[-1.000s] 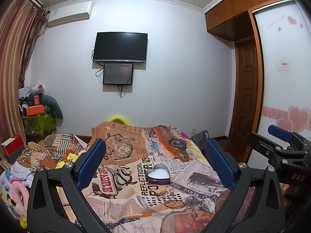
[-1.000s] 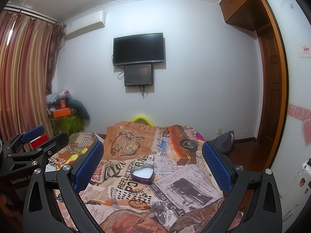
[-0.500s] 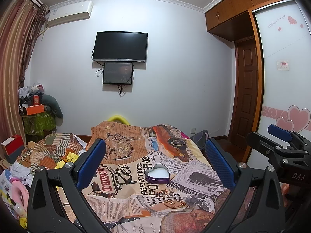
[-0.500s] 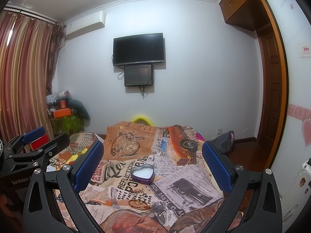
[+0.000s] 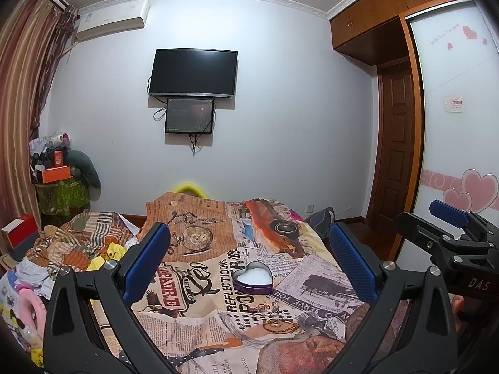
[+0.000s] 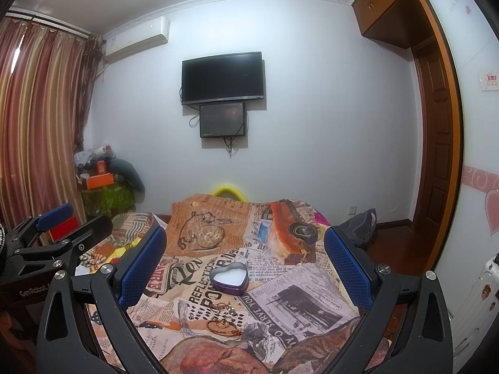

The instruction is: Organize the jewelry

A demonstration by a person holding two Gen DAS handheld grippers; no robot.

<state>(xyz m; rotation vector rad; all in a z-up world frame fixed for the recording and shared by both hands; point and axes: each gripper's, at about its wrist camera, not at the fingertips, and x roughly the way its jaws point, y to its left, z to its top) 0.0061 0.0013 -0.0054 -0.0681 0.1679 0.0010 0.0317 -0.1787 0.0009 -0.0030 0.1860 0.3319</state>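
On the bed, nothing is sorted yet, by my read: heart tin (image 5: 252, 277) sits open and looks empty, jewelry (image 5: 274, 318) loose just near of it. Left gripper (image 5: 249, 265) and right gripper (image 6: 243, 261) are both spread wide and hold nothing. Right view shows the gold chain (image 6: 223, 325) more clearly; left view alone shows the clothes pile (image 5: 78, 249) at far left.
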